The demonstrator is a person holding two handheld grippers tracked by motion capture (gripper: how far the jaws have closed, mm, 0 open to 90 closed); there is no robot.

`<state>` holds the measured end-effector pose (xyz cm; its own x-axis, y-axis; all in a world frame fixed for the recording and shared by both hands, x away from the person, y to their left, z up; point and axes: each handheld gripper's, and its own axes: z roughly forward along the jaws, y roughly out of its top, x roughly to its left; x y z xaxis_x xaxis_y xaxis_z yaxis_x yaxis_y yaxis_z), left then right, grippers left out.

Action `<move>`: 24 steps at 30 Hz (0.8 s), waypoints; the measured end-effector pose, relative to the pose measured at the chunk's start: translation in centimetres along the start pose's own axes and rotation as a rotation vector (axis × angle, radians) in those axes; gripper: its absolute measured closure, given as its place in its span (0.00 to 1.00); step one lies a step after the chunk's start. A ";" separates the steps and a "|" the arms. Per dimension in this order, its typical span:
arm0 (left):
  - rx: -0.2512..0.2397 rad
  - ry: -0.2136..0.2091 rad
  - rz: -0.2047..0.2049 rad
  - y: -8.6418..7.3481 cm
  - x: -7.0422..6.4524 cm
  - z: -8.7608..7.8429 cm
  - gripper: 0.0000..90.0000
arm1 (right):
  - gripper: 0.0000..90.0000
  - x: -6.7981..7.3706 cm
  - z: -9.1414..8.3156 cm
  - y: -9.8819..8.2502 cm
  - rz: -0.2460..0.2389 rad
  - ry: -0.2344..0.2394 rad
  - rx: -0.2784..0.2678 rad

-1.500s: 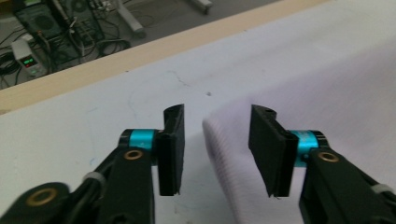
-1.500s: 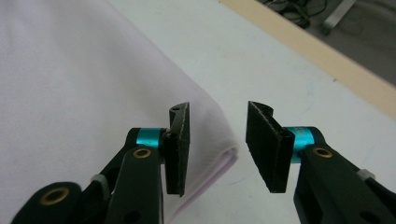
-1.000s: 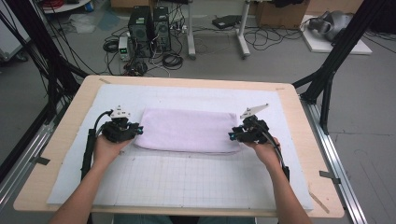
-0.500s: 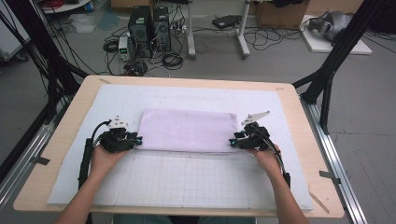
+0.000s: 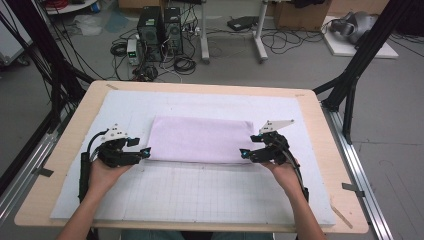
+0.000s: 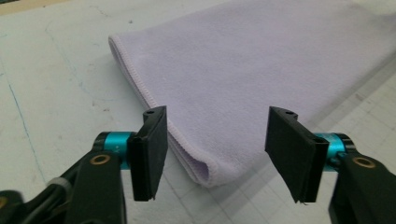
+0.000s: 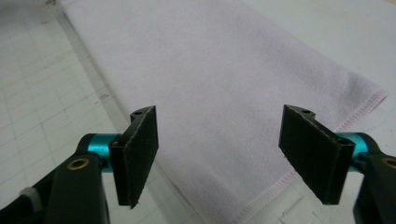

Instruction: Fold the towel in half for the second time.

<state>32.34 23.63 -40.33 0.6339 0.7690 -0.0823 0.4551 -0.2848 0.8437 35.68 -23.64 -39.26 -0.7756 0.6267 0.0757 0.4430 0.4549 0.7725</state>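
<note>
A folded lilac towel [image 5: 200, 139] lies flat on the white gridded mat [image 5: 200, 195]. My left gripper [image 5: 145, 151] sits at the towel's near left corner, and its jaws have just been opening. In the left gripper view, that gripper [image 6: 217, 154] stands open, with the folded corner of the towel [image 6: 261, 60] lying low between the pads, untouched. My right gripper [image 5: 243, 153] is at the near right corner, and its jaws have also just been opening. In the right gripper view, it [image 7: 229, 154] stands open over the towel's [image 7: 210, 70] stitched edge without pressing on it.
The mat covers most of a wooden table [image 5: 320, 107]. Black frame struts [image 5: 350, 85] rise at both sides. Computer towers [image 5: 160, 27] and cables lie on the floor beyond the far edge. Bare mat stretches between the towel and the near edge.
Both grippers have drawn back toward the near edge and slightly outward. Their jaws have opened off the towel's near corners. The towel now lies flatter.
</note>
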 end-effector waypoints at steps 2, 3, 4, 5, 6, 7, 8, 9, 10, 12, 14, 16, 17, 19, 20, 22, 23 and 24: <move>-0.010 -0.002 -0.005 -0.2 -0.3 -0.4 0.35 | 0.24 0.3 -0.4 0.0 -0.003 0.000 -0.010; -0.017 -0.006 -0.011 -0.3 -0.3 -0.6 0.33 | 0.24 0.5 -0.6 0.0 -0.003 -0.003 -0.014; -0.022 -0.008 -0.017 -0.4 -0.4 -0.7 0.32 | 0.23 0.6 -0.8 0.0 0.001 -0.005 -0.024; -0.020 -0.009 -0.011 -0.4 -0.4 -0.9 0.31 | 0.21 0.8 -0.9 0.0 0.002 -0.003 -0.032; -0.020 -0.007 -0.013 -0.6 -0.5 -1.0 0.30 | 0.20 0.9 -1.0 -0.1 0.009 -0.001 -0.037; -0.019 -0.007 -0.011 -0.7 -0.6 -1.2 0.29 | 0.20 1.1 -1.2 -0.1 0.011 0.014 -0.037; -0.016 -0.006 -0.005 -0.7 -0.7 -1.3 0.28 | 0.20 1.3 -1.4 -0.1 0.005 0.010 -0.030; -0.013 0.001 -0.001 -0.8 -0.9 -1.4 0.27 | 0.19 1.5 -1.5 -0.1 -0.007 0.004 -0.034; -0.017 0.002 -0.001 -0.9 -0.9 -1.5 0.26 | 0.19 1.7 -1.7 -0.2 -0.014 0.001 -0.040; -0.019 -0.001 0.004 -1.0 -1.0 -1.8 0.25 | 0.19 1.9 -2.0 -0.3 -0.022 -0.006 -0.050; -0.025 0.001 0.001 -1.1 -1.1 -2.0 0.24 | 0.19 2.0 -2.2 -0.5 -0.013 0.002 -0.061; -0.023 -0.003 0.009 -1.2 -1.1 -2.3 0.23 | 0.18 2.0 -2.4 -0.7 -0.012 0.000 -0.064; -0.024 -0.001 0.011 -1.3 -1.2 -2.4 0.23 | 0.17 2.0 -2.4 -0.9 -0.013 0.001 -0.069; -0.020 0.010 0.028 -1.4 -1.5 -2.6 0.23 | 0.17 1.9 -2.6 -1.2 -0.012 -0.002 -0.075; -0.019 0.006 0.031 -1.5 -1.5 -2.6 0.23 | 0.17 1.9 -2.6 -1.4 -0.013 -0.006 -0.076; -0.015 0.014 0.040 -1.6 -1.6 -2.8 0.22 | 0.16 1.9 -2.7 -1.8 -0.008 -0.011 -0.069; -0.013 0.011 0.039 -1.7 -1.6 -2.8 0.22 | 0.15 1.9 -2.8 -2.0 -0.008 -0.013 -0.067; -0.015 0.012 0.033 -1.7 -1.6 -2.8 0.22 | 0.15 1.9 -2.9 -2.2 -0.010 -0.015 -0.068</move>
<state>28.73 24.50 -40.15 0.6411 0.7660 -0.0481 0.4244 -0.3015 0.8538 31.93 -25.25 -38.97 -0.7726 0.6321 0.0588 0.4037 0.4176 0.8140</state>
